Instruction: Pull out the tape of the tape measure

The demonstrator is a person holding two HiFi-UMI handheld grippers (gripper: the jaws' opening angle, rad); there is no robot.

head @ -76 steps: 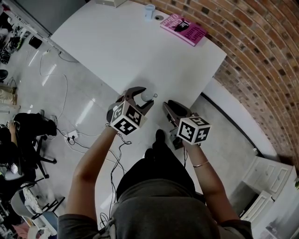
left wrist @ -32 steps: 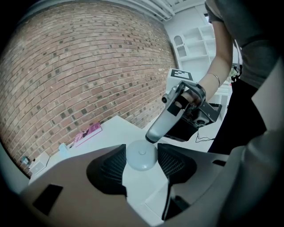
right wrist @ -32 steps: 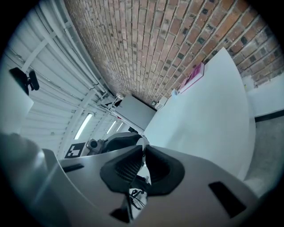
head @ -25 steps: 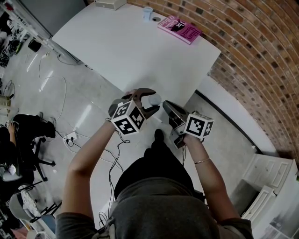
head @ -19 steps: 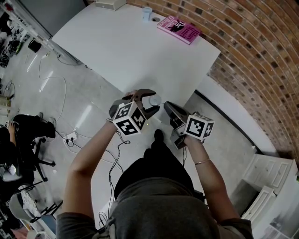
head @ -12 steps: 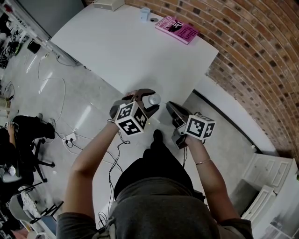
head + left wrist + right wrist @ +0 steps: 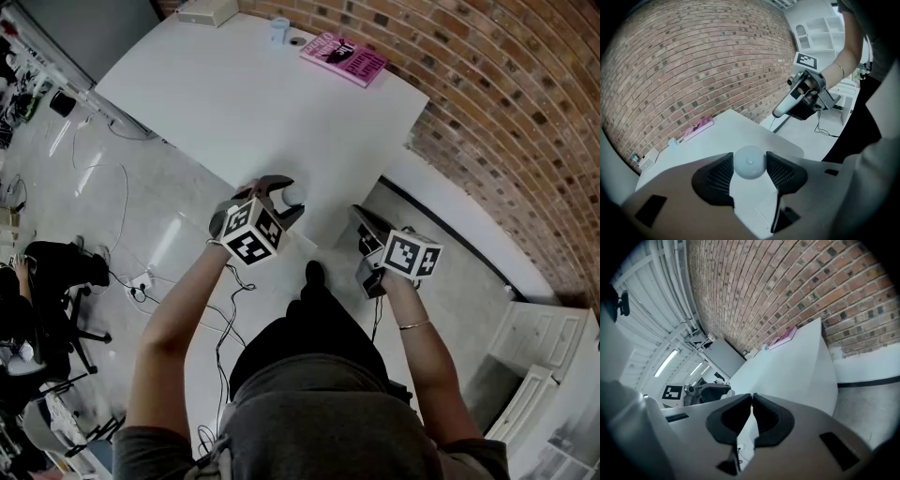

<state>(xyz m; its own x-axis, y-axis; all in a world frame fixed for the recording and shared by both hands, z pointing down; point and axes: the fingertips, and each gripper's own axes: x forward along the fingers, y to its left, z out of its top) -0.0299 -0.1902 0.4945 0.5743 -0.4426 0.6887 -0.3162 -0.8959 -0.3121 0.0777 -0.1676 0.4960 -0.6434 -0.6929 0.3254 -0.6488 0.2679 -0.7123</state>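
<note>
A round white tape measure (image 7: 293, 193) (image 7: 749, 162) is held just above the near corner of the white table (image 7: 234, 94), with my left gripper (image 7: 287, 198) (image 7: 749, 165) shut on it, one pad on each side. To the right, off the table's edge and over the floor, my right gripper (image 7: 360, 215) (image 7: 751, 398) has its jaws shut, tips touching. In the left gripper view a thin pale strip of tape (image 7: 771, 125) hangs from the right gripper's (image 7: 778, 112) tips. The tape itself is too thin to make out in the head view.
A pink book (image 7: 342, 56), a small cup (image 7: 279, 30) and a white box (image 7: 206, 11) lie at the table's far end by the brick wall (image 7: 506, 103). Cables (image 7: 122, 187) and a chair (image 7: 56, 272) are on the floor at left, a white cabinet (image 7: 539, 366) at right.
My right gripper has moved to the right, away from the left gripper and off the table's corner, still shut. The left gripper has kept its hold on the tape measure almost in place.
</note>
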